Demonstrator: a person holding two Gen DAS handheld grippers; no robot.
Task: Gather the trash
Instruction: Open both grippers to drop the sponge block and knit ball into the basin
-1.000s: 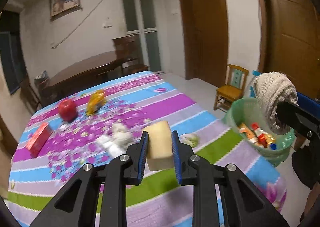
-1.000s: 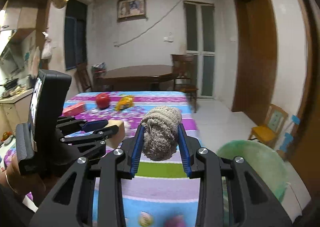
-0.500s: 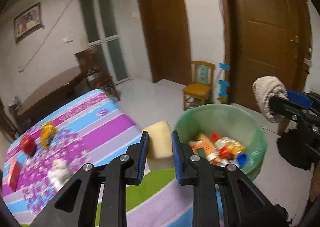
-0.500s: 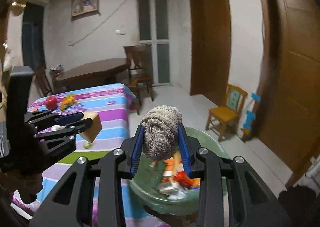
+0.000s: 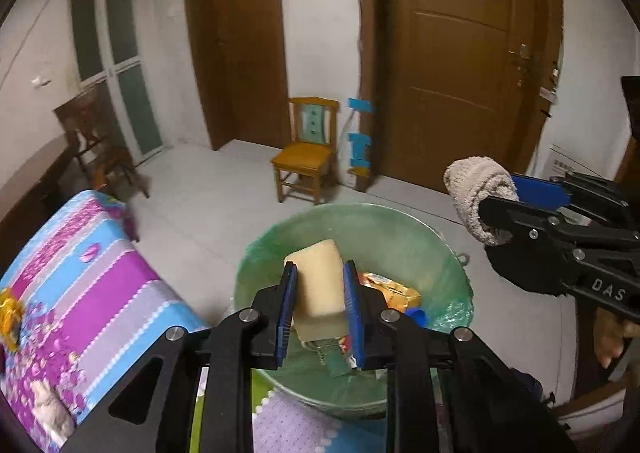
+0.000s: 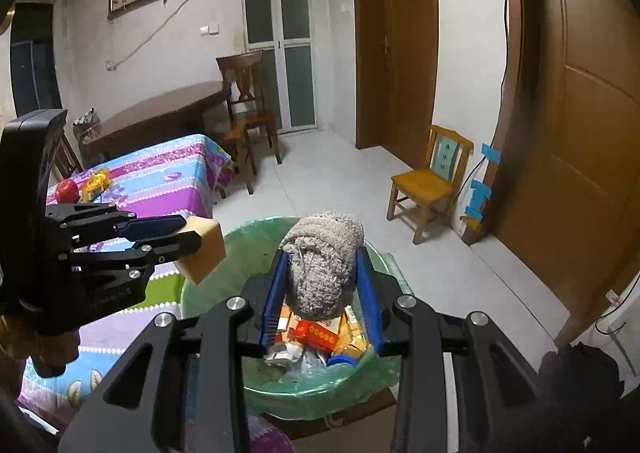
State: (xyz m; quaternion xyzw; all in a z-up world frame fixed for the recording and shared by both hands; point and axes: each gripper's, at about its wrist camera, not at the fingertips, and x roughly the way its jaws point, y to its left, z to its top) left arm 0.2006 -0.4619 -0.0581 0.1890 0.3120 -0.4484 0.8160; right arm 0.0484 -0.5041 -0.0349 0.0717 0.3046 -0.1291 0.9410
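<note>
My left gripper (image 5: 319, 309) is shut on a yellow sponge block (image 5: 320, 289) and holds it above the green-lined trash bin (image 5: 400, 229). My right gripper (image 6: 322, 289) is shut on a rolled grey knitted cloth (image 6: 324, 265) and holds it over the same bin (image 6: 248, 237). The bin holds several wrappers and boxes (image 6: 320, 333). The right gripper with the cloth (image 5: 476, 193) shows at the right of the left wrist view. The left gripper with the sponge (image 6: 202, 249) shows at the left of the right wrist view.
The table with a striped purple and blue cloth (image 5: 92, 285) lies left of the bin, with a red apple (image 6: 67, 190), a yellow item (image 6: 94, 183) and white scraps (image 5: 48, 405) on it. A small wooden chair (image 5: 306, 157) stands by brown doors (image 5: 460, 65).
Both grippers have swung right from over the table to above the bin, still holding the sponge and the cloth. The bin now sits directly under both.
</note>
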